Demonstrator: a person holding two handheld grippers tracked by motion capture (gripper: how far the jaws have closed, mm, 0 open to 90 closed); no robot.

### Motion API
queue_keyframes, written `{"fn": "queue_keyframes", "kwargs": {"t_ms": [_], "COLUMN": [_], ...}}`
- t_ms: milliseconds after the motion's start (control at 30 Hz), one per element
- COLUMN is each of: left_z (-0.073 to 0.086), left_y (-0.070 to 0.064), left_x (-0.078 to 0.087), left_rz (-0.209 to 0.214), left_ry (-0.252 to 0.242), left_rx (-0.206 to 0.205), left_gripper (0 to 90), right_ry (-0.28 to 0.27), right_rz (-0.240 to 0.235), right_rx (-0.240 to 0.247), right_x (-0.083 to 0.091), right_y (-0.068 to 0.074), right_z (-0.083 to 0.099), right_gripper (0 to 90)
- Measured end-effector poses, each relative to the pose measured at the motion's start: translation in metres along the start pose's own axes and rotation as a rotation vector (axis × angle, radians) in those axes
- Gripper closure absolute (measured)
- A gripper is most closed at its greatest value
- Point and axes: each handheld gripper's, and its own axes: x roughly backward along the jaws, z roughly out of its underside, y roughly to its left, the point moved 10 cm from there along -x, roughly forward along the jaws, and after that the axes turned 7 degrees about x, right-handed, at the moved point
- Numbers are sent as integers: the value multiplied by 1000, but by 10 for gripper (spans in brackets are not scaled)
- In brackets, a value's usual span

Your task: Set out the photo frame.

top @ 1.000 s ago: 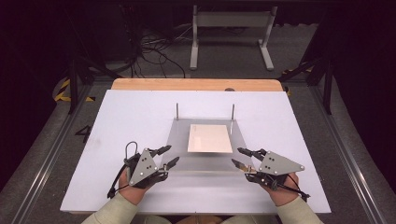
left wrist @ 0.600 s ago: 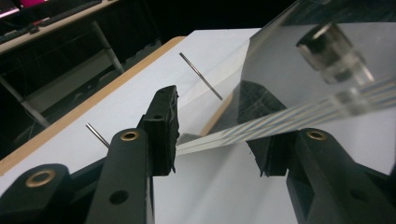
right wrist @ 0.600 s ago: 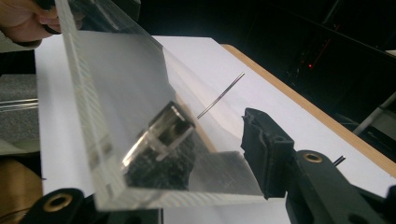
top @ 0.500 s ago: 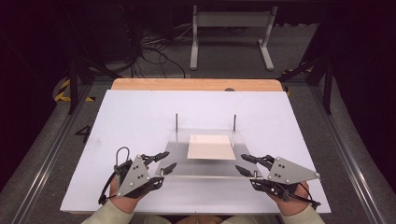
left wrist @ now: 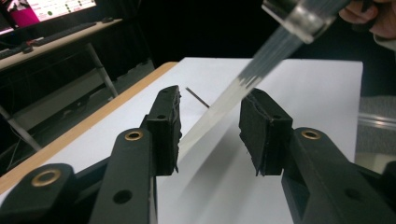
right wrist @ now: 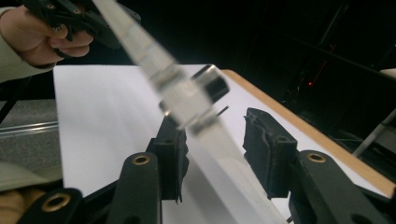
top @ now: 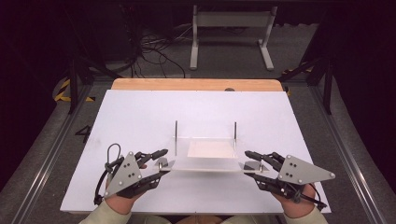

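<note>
- The flat clear acrylic plate [top: 205, 164] is colourless and see-through, with a pale cream square [top: 211, 149] on it.
- The broad white tabletop board [top: 140, 116] is plain, edged by a light wooden strip [top: 196, 84].
- The black-jawed left gripper [top: 159, 164] and black-jawed right gripper [top: 248, 164] carry grey plates.

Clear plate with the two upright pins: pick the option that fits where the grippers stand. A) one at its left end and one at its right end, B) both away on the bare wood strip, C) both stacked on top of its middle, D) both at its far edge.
A: in the high view the left gripper sits at the left end of the clear plate and the right gripper at its right end.
</note>
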Motion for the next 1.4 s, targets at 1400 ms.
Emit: {"fn": "queue_keyframes", "kwargs": {"t_ms": [1400], "left_z": [42], "left_y": [84], "left_x": [-4], "left_rz": [-184], "left_ry": [35], "left_rx": [241], "left_gripper": [459], "right_ry": [3], "right_rz": [178], "right_rx": [-221], "right_x": [-91], "right_y": [-177], "right_z": [10], "right_gripper": [579]}}
